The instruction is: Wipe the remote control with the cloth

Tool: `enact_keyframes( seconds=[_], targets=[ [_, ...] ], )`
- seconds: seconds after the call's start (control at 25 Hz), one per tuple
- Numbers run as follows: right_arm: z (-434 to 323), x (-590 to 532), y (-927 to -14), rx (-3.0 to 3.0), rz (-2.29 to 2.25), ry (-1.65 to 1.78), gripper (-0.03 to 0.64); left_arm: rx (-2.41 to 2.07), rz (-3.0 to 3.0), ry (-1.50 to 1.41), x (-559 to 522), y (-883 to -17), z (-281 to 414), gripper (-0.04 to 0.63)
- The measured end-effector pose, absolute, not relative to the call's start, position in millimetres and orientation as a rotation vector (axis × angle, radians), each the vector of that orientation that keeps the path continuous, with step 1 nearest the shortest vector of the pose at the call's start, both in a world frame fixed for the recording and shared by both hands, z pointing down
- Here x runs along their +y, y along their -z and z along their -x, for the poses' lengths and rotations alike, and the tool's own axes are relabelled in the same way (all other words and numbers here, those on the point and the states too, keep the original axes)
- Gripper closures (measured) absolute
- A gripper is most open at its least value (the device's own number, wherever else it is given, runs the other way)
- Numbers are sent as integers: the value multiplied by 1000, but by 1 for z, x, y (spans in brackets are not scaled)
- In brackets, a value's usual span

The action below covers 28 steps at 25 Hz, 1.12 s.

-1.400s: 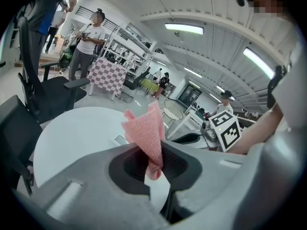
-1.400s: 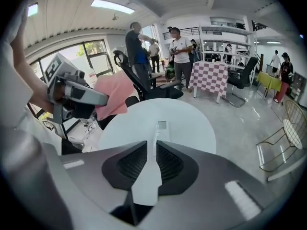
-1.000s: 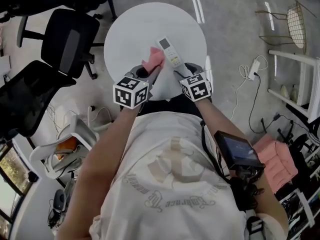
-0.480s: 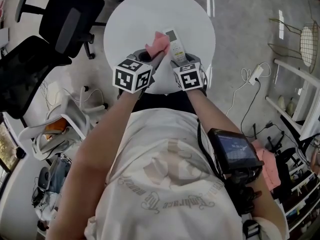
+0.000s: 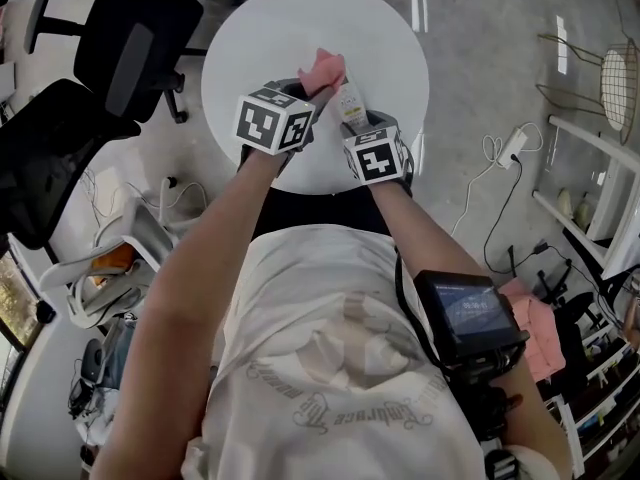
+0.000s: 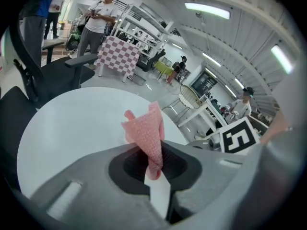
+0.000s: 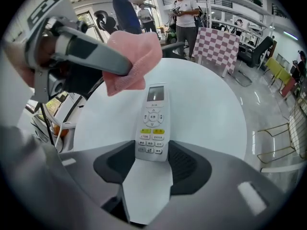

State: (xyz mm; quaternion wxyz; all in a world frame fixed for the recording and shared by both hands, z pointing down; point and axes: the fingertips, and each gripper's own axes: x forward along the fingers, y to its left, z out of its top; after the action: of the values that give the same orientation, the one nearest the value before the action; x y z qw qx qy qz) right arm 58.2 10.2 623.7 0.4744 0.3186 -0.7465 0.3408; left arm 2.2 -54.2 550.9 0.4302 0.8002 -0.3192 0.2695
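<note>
Over the round white table [image 5: 250,38], the left gripper [image 6: 153,163] has swung in toward the right one. The pink cloth it carries now sits by the remote's far end rather than off to one side. Its jaws are pinched tight on the lower fold of the cloth [image 6: 146,131], and the rest stands up loose. The right gripper [image 7: 152,161] has the button end of the remote [image 7: 152,119] between its jaws, which are closing, pads against its sides. The screen end juts out free above the table. Cloth and remote are close, though contact is unclear. The first wiping stroke looks ready to start.
</note>
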Motion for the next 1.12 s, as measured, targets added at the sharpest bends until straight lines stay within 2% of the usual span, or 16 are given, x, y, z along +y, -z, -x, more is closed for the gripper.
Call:
enact_keyframes(
  seconds=[0.56,1.12],
  targets=[
    [-50,10,-620,-1868,-747,-867,399,-524,-2085,-1237,-87,-606,-1,560],
    [-48,8,-619,-1881,-718,-832,399,-76,-2115,-1278,-23,-593,-42,565]
  ],
)
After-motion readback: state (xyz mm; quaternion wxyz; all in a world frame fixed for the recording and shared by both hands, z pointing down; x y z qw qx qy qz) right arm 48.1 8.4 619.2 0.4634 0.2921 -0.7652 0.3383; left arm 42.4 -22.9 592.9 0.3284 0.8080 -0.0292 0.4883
